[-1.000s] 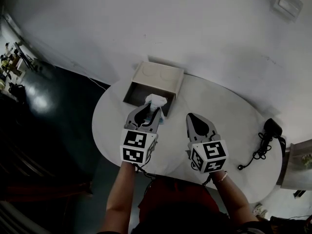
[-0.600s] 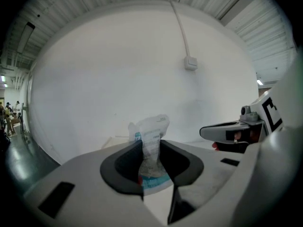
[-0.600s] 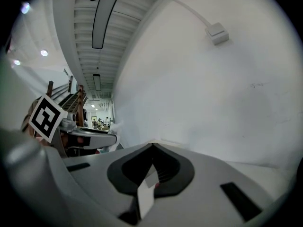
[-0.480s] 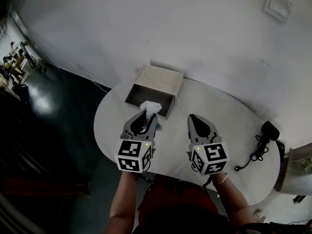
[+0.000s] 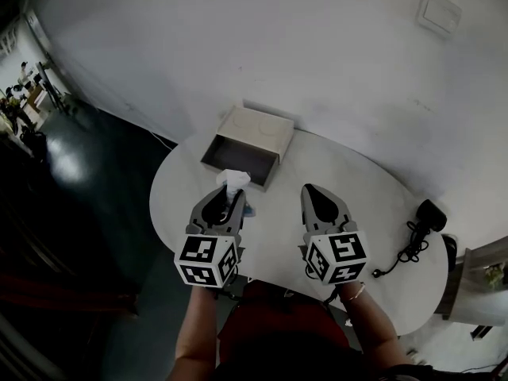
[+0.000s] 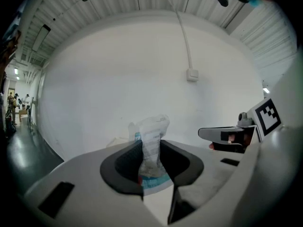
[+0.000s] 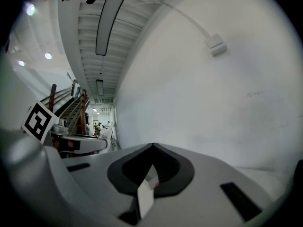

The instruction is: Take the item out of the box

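Observation:
An open beige box (image 5: 248, 136) lies on the far side of the white table (image 5: 373, 205), its dark inside facing me. My left gripper (image 5: 229, 190) is shut on a white crinkled packet with blue print (image 5: 232, 181), held clear of the box on its near side. In the left gripper view the packet (image 6: 154, 129) stands upright, pinched between the dark jaws of the left gripper (image 6: 151, 150). My right gripper (image 5: 309, 189) hovers beside it to the right, jaws shut with nothing in them, as the right gripper view (image 7: 152, 145) also shows.
A black plug with a coiled cable (image 5: 419, 228) lies at the table's right end. A white wall with a switch plate (image 5: 435, 10) rises behind the table. Dark floor (image 5: 71, 197) lies to the left of the table.
My left gripper has drawn back from the box toward me with the packet in it. The right gripper has hardly moved.

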The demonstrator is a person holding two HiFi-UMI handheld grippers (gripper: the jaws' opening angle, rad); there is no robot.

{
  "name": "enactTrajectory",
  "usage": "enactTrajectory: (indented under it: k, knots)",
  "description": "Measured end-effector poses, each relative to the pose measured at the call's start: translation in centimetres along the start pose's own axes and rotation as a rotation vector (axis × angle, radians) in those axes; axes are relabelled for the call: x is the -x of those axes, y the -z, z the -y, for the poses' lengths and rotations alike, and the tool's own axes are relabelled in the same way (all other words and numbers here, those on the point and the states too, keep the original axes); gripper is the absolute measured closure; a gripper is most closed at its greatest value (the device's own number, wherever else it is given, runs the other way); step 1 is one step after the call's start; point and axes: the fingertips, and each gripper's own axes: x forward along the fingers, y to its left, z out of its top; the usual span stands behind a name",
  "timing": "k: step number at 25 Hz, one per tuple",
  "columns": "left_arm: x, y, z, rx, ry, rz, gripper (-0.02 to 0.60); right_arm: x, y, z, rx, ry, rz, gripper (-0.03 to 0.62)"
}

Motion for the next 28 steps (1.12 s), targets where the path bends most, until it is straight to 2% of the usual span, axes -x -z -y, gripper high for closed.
enactTrajectory:
  k: [7,28]
  knots:
    - [1.4,-0.3,1.3,0.022,-0.016,0.029,0.451,1.4,-0.5,-0.1,0.001,-0.029,0.017,0.580]
    - [3.3,-0.6,3.3,0.005,-0.044,0.045,0.451,2.9,-1.1,-0.8,0.038,-0.080,0.050,0.580]
